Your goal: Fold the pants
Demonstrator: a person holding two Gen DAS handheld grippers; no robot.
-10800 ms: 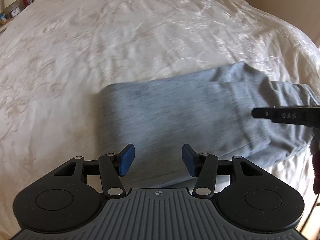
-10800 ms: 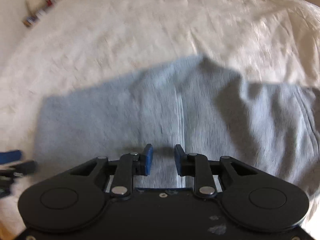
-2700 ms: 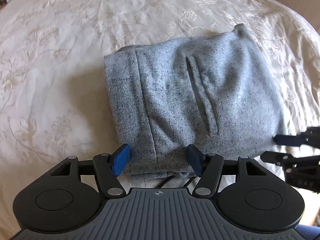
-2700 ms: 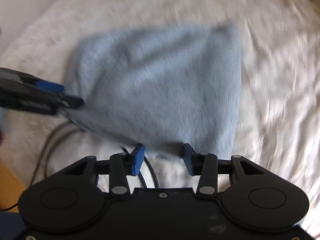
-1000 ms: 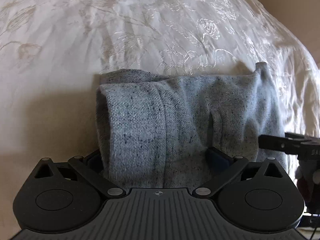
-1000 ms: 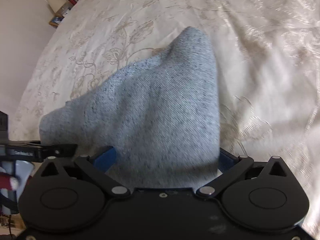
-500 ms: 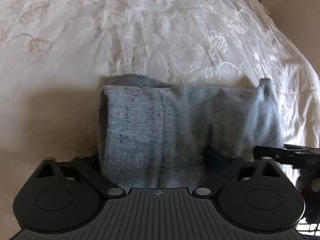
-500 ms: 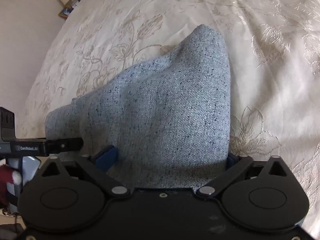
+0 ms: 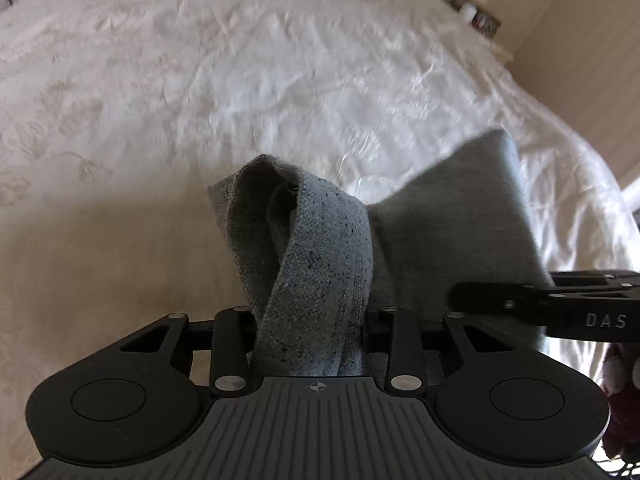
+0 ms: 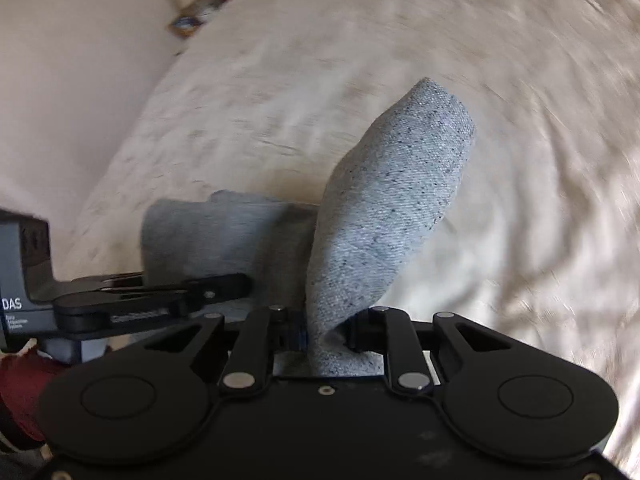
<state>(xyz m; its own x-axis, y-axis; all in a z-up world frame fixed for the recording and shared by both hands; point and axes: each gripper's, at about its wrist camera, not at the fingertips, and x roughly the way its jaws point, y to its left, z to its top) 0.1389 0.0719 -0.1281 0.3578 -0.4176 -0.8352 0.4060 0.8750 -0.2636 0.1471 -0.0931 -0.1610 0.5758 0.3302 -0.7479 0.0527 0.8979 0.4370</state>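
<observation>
The folded grey pants (image 9: 312,264) hang lifted above the cream bedspread (image 9: 200,80). My left gripper (image 9: 310,326) is closing on one bunched end of them, and the thick roll of cloth fills its jaws. In the right wrist view my right gripper (image 10: 326,330) is closing on the other end of the pants (image 10: 384,216), which stands up in a twisted cone. Each gripper shows in the other's view as a black bar: the right gripper (image 9: 540,300) at the right edge, the left gripper (image 10: 152,292) at the left edge. The pads are hidden by cloth.
The embroidered bedspread (image 10: 520,160) spreads all around under the pants. A bedside shelf with small items (image 9: 476,16) sits at the far right corner, and another with small items (image 10: 200,4) shows beyond the bed. A dark red sleeve (image 10: 20,396) is at the lower left.
Both grippers have closed from wide open onto the ends of the pants and risen, lifting the bundle off the bed. The cloth now bunches into narrow rolls.
</observation>
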